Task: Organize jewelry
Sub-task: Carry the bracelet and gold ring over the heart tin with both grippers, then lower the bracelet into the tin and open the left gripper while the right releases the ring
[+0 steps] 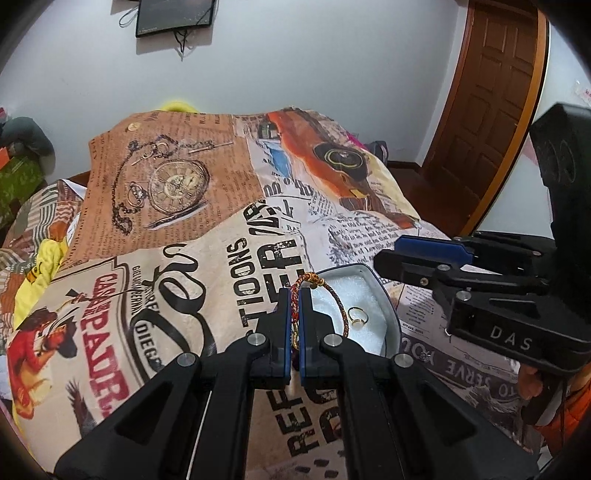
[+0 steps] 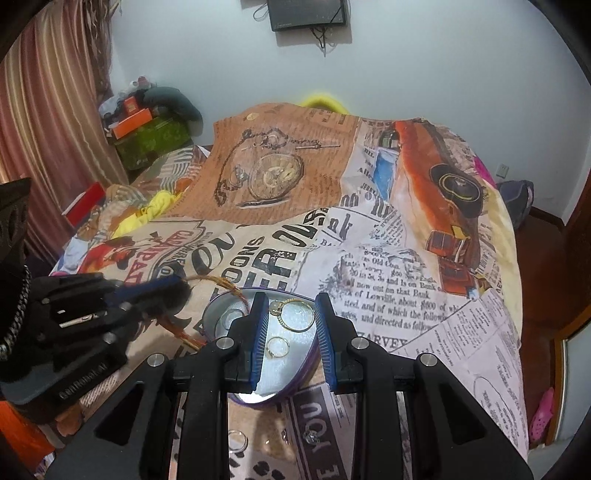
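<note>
Here, left gripper (image 1: 294,317) clamping braided bracelet (image 1: 338,295) over tin (image 2: 214,314) rim; right gripper (image 2: 290,321) parted, empty.

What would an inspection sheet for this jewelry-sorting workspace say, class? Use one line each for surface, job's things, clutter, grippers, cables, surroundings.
Surface: printed bedspread, newspaper, pocket-watch and car motifs.
Job's things: heart-shaped tin with white lining, holding a gold bangle and a gold ring; braided bracelet hanging over the tin.
Clutter: loose ring and small sparkly piece on the bedspread near the tin.
Grippers: left gripper shut on the braided bracelet; right gripper open above the tin, holding nothing.
Cables: wires dangling below the wall screen.
Surroundings: wooden door, curtain, piled boxes.
</note>
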The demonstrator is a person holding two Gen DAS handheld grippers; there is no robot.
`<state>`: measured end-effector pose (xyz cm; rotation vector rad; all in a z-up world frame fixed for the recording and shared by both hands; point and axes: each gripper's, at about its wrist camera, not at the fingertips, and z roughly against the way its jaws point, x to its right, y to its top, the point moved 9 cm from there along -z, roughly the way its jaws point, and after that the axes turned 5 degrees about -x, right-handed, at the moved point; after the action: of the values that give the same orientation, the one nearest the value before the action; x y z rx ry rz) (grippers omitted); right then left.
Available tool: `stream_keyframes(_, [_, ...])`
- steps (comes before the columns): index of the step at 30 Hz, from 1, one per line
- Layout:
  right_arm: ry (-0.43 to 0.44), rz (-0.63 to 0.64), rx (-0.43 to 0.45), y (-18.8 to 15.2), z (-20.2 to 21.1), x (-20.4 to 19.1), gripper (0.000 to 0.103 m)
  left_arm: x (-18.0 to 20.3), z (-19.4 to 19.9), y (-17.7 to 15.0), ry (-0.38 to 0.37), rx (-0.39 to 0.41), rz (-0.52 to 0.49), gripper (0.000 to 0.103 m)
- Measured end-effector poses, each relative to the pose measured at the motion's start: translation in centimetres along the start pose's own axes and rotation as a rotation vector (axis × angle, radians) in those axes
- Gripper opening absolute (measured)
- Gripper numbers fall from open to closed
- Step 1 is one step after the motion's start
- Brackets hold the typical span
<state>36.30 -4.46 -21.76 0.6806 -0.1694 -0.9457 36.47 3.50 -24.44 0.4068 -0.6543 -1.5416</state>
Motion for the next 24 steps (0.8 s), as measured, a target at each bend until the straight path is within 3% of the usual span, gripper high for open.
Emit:
stream_keyframes(12, [0.049,-0.018,-0.077,-0.2,-3.1,0.1,0.023,-0.3,-2.1,-0.1,-0.005,-0.040,-0.005,0.001])
stream_keyframes(24, [0.034,0.011,-0.117,-0.7,-4.2,-0.5,0.024,-0.7,-1.8,-0.3,0.015,-0.043,-0.005,0.002])
